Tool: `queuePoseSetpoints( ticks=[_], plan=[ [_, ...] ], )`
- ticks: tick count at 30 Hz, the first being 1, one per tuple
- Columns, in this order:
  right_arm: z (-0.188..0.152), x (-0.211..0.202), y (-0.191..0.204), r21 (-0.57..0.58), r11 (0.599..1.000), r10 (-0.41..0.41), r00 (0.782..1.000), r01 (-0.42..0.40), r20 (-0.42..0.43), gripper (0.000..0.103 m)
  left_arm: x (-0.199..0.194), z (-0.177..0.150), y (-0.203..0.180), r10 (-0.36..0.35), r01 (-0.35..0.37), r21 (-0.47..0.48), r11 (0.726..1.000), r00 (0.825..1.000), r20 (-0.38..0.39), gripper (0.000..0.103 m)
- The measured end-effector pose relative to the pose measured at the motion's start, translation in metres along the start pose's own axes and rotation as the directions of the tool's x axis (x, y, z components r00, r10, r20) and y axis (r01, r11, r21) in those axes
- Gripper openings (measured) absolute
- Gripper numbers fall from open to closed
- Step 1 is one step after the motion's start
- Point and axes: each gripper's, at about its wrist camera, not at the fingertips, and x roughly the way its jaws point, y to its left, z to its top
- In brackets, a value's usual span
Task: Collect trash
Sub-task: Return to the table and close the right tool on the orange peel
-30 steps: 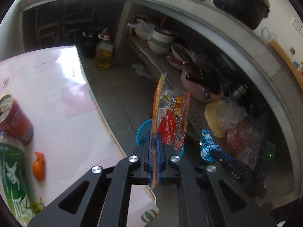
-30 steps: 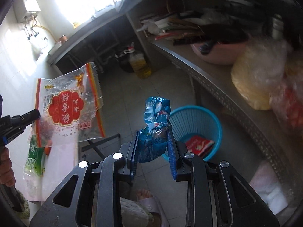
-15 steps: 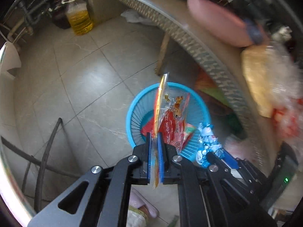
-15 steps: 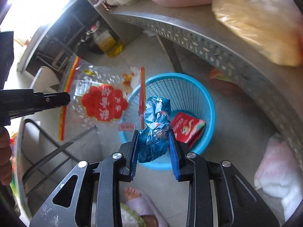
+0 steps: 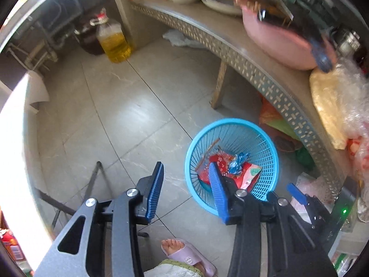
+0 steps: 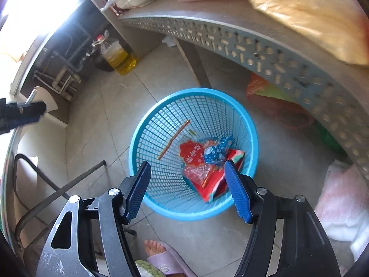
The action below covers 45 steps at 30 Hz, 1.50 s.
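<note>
A blue mesh trash basket (image 6: 143,138) stands on the tiled floor under a metal shelf; it also shows in the left wrist view (image 5: 233,124). Inside lie a clear bag with a red label (image 6: 191,155), a crumpled blue wrapper (image 6: 216,151) and a red packet (image 6: 216,184). The blue wrapper (image 5: 237,161) shows in the left wrist view too. My left gripper (image 5: 186,184) is open and empty above the floor, left of the basket. My right gripper (image 6: 186,177) is open and empty above the basket's near rim.
A perforated metal shelf (image 6: 242,39) runs over the basket, with a pink basin (image 5: 281,41) and a yellow bag (image 6: 311,11) on it. An oil bottle (image 5: 114,41) stands at the back. A slippered foot (image 6: 161,254) and a black chair frame (image 6: 34,180) are close below.
Both grippers have opened. The clear red-label bag dropped from the left and the blue wrapper from the right; both now lie in the basket.
</note>
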Motion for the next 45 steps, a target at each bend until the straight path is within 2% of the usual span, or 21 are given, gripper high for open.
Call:
queuePoseSetpoints(
  ticks=[3, 6, 11, 14, 17, 19, 24, 26, 29, 35, 40, 42, 45],
  plan=[
    [-0.009, -0.018, 0.001, 0.002, 1.000, 0.018, 1.000, -0.018, 0.020, 0.072, -0.038, -0.010, 0.012, -0.028, 0.029, -0.019, 0.999, 0.999, 0.043, 0.047],
    [-0.020, -0.037, 0.008, -0.017, 0.999, 0.048, 0.998, -0.048, 0.031, 0.075, -0.083, -0.033, 0.023, -0.070, 0.075, -0.038, 0.996, 0.992, 0.103, 0.055],
    [-0.033, -0.078, 0.026, -0.072, 0.991, 0.113, 0.992, -0.109, 0.050, 0.076, -0.158, -0.095, 0.046, -0.138, 0.159, -0.084, 0.984, 0.966, 0.219, 0.062],
    [-0.033, -0.102, 0.040, -0.120, 0.982, 0.155, 0.985, -0.146, 0.073, 0.077, -0.193, -0.136, 0.061, -0.142, 0.181, -0.115, 0.977, 0.948, 0.286, 0.063],
    [-0.033, -0.128, 0.061, -0.185, 0.964, 0.209, 0.973, -0.189, 0.096, 0.078, -0.224, -0.176, 0.076, -0.106, 0.166, -0.148, 0.975, 0.932, 0.345, 0.063],
    [-0.034, -0.142, 0.077, -0.226, 0.950, 0.241, 0.965, -0.214, 0.103, 0.078, -0.240, -0.200, 0.089, -0.071, 0.140, -0.168, 0.976, 0.929, 0.364, 0.064],
    [-0.042, -0.161, 0.116, -0.316, 0.907, 0.314, 0.947, -0.277, 0.072, 0.078, -0.274, -0.268, 0.127, 0.070, 0.050, -0.268, 0.962, 0.904, 0.421, 0.064],
    [-0.047, -0.164, 0.135, -0.353, 0.885, 0.342, 0.938, -0.304, 0.049, 0.078, -0.285, -0.295, 0.149, 0.121, 0.036, -0.334, 0.942, 0.892, 0.436, 0.064],
    [-0.053, -0.165, 0.164, -0.403, 0.848, 0.380, 0.925, -0.346, 0.006, 0.078, -0.293, -0.332, 0.185, 0.188, 0.034, -0.447, 0.894, 0.877, 0.443, 0.064],
    [-0.072, -0.162, 0.237, -0.494, 0.759, 0.436, 0.895, -0.423, -0.096, 0.076, -0.296, -0.394, 0.245, 0.319, 0.015, -0.632, 0.775, 0.854, 0.410, 0.064],
    [-0.086, -0.145, 0.302, -0.582, 0.674, 0.445, 0.879, -0.455, -0.171, 0.065, -0.292, -0.431, 0.284, 0.382, 0.017, -0.733, 0.680, 0.845, 0.373, 0.064],
    [-0.091, -0.132, 0.324, -0.583, 0.661, 0.433, 0.875, -0.472, -0.217, 0.059, -0.289, -0.444, 0.295, 0.401, 0.012, -0.760, 0.650, 0.844, 0.356, 0.064],
    [-0.093, -0.109, 0.351, -0.559, 0.669, 0.402, 0.871, -0.490, -0.281, 0.051, -0.285, -0.459, 0.307, 0.423, -0.002, -0.785, 0.619, 0.843, 0.332, 0.064]
  ],
)
